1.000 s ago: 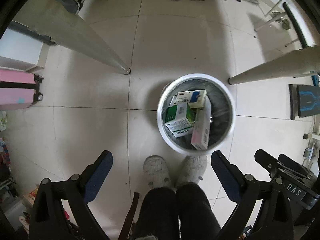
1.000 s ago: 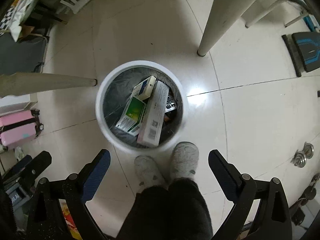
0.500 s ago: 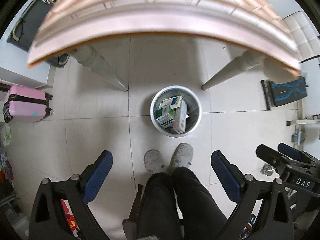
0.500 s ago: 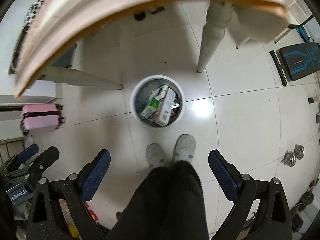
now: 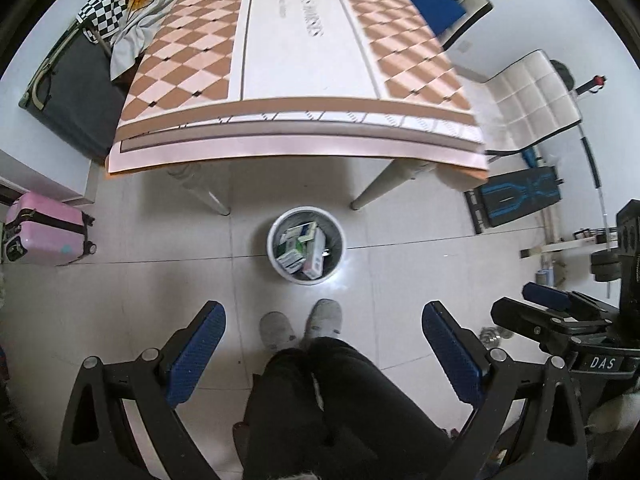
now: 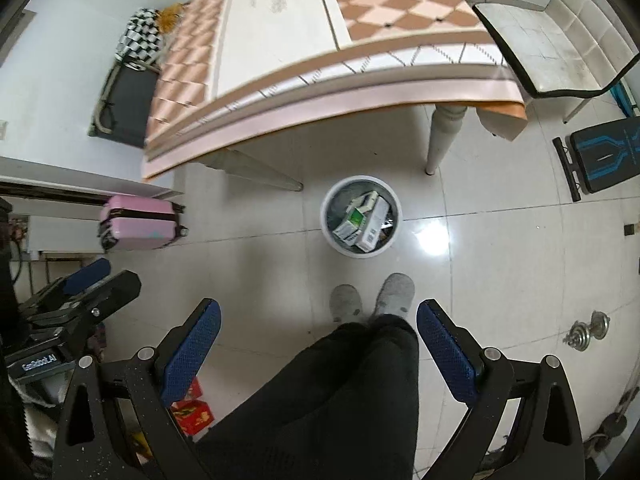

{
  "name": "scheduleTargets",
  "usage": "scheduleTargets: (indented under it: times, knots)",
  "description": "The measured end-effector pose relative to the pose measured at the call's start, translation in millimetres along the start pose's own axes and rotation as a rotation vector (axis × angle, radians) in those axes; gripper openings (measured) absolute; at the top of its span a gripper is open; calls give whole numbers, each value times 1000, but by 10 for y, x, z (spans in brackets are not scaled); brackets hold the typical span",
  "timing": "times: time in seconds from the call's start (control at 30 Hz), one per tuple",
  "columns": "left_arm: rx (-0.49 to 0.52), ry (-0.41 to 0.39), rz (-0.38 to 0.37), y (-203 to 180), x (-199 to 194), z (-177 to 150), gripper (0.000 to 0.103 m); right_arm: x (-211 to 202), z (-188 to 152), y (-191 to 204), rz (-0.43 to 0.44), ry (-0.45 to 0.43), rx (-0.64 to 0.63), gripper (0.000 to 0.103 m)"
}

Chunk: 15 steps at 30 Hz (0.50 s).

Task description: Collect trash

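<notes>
Pale tiled floor (image 5: 120,280), glossy; a table (image 5: 288,52) with a checkered cloth fills the top of both wrist views, its surface bare of any visible trash. White waste bin (image 5: 306,244) stands upright on the floor, mouth facing up, just in front of the table legs and just beyond the person's slippers (image 5: 300,326). Relative to the fingers: bin sits ahead of and between the tips of the left gripper (image 5: 322,340), far below; same for the right gripper (image 6: 318,338). Both grippers are spread wide with nothing between the blue pads (image 6: 192,354). Judgement: both are held high and empty because nothing is left to drop. Boxes (image 6: 362,222) inside the bin lean together against the wall, not flat; the largest one's long axis runs roughly away from the fingers. Task appears near complete.
</notes>
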<state>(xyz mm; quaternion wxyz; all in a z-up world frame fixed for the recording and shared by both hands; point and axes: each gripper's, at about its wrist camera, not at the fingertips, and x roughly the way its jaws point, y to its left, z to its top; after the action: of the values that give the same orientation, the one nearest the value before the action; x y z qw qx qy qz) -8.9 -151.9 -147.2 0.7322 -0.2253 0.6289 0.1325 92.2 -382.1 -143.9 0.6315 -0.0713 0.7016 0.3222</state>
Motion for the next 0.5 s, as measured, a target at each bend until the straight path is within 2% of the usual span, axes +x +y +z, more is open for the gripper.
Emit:
scheduleTargets:
  times: [0.3,0.47,0.5]
  knots:
    - [-15,-39,-96,-74,-564,-25,101,-647,-147,158,84,-13,-34,100]
    - [-17,-58,-137,-102,-733,-23,101,-781,-187,256,129,-15,-42,100]
    - [-12,-67,-142,-118,-771,-19,101,-790,-185,268,141,-15,-40,102]
